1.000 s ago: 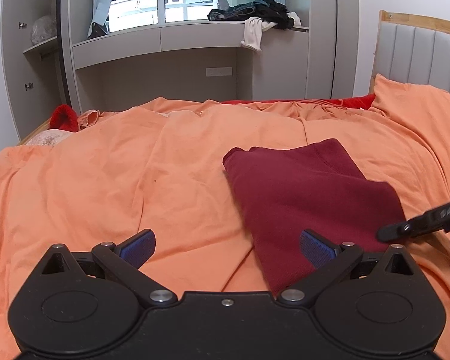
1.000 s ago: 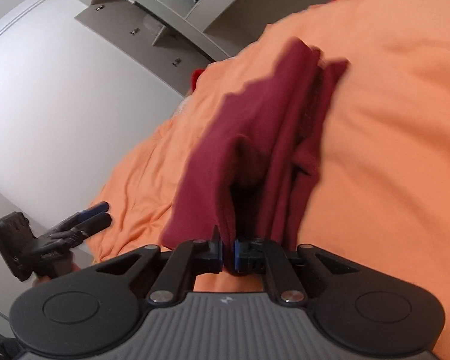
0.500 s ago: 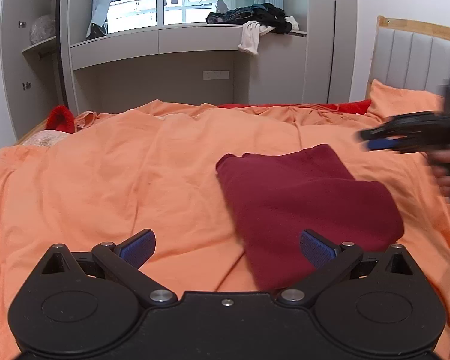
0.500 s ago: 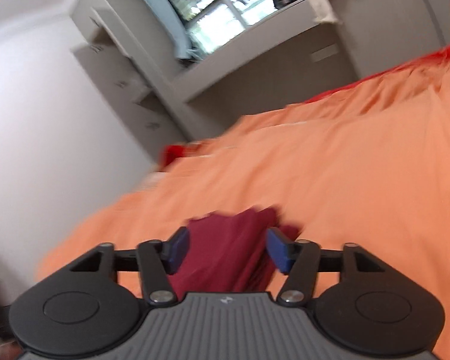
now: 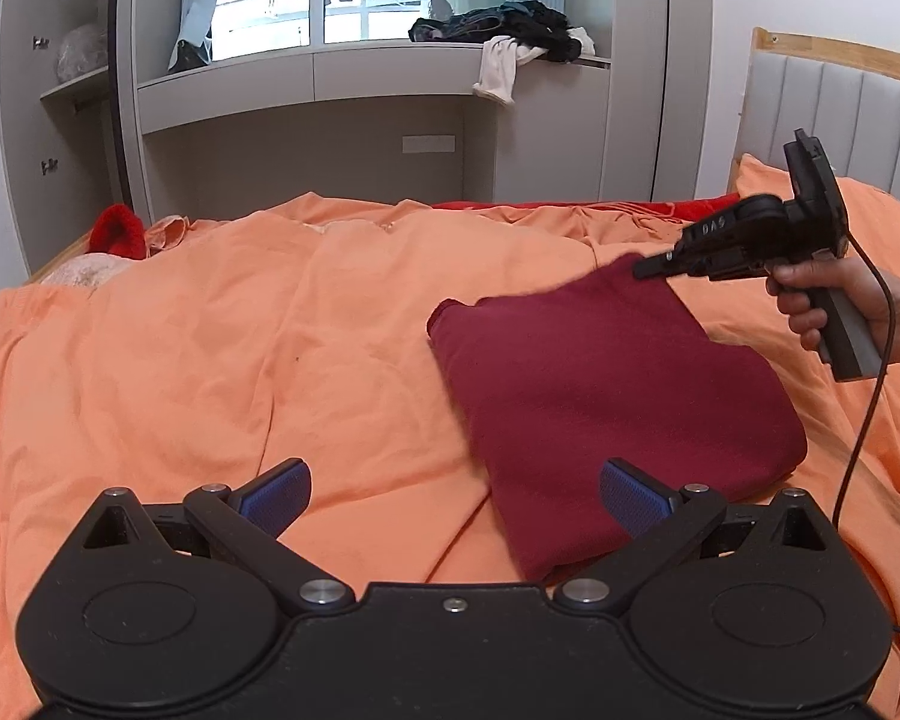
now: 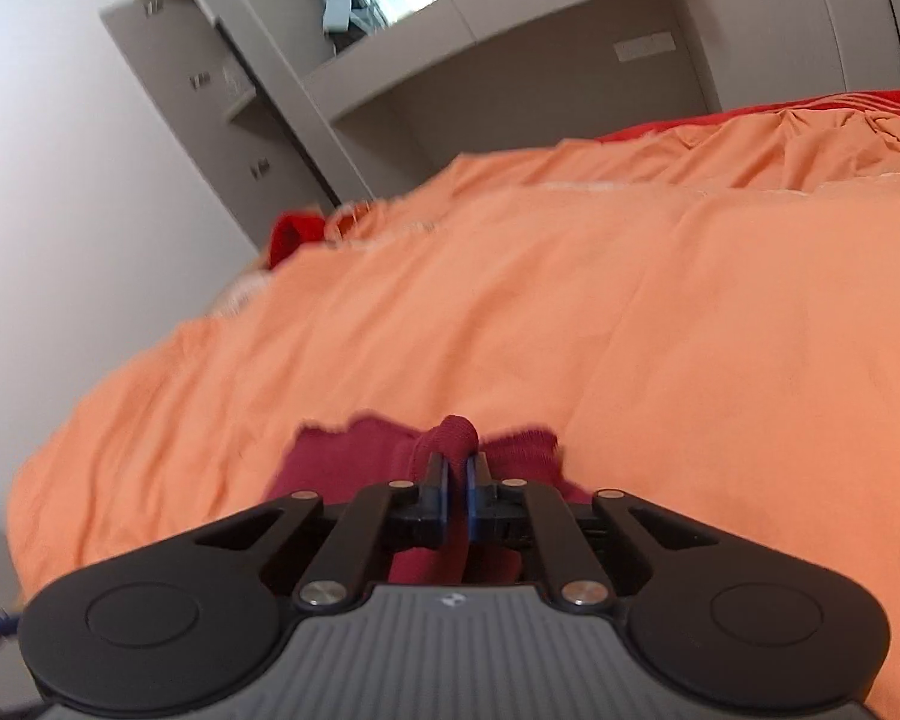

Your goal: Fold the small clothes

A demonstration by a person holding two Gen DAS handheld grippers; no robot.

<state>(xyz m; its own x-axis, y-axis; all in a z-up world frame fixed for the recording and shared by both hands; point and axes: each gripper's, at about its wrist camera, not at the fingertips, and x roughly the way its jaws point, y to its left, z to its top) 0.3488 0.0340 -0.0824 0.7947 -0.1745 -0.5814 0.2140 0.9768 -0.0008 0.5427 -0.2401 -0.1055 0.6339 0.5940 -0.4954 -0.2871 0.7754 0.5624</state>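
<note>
Right wrist: right tongs [image 6: 457,483] pinching maroon garment [image 5: 606,396] far corner; left tongs [image 5: 455,495] wide, hovering beside near edge.

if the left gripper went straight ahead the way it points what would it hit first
Probably the orange duvet: the open left gripper points along it, with the maroon cloth just right of that line. Depth is unclear.

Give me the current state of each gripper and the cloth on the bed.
Left gripper: open, empty, hovering above the bedcover near the cloth's near edge.
Right gripper: shut on a fold of the cloth at its far corner.
Dark red cloth: folded into a rough rectangle, lying on the bedcover, far corner pinched.
Orange bedcover: spread over the bed, wrinkled.
</note>
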